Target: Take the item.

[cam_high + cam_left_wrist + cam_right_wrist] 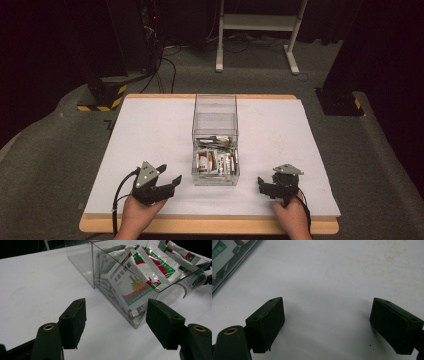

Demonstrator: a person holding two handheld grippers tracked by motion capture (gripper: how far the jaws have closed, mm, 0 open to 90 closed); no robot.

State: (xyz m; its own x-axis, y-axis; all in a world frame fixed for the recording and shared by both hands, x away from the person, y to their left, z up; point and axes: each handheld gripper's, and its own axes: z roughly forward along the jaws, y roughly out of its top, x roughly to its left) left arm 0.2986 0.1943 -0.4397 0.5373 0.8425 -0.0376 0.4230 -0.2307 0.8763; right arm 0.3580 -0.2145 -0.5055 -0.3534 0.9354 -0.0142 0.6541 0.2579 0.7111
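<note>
Start of the approach, nothing gripped: left tool (167, 181) wide beside the clear box (215, 145) of sachets (136, 282); right tool (269, 187) wide over bare bench (150, 130); next, probably reaching in for one sachet.

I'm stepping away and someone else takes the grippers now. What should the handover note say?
Left gripper: jaws open, holding nothing, low over the table just left of the clear box, aimed at its near corner.
Right gripper: jaws open, holding nothing, over bare table to the right of the box.
Sachets: white with red and green print, all packed in the near half of the box; the far half looks bare.
Done: nothing visibly taken out; no sachet lies on the table.
Left: judging by the left gripper's aim, probably the first grasp at the box or a sachet.
</note>
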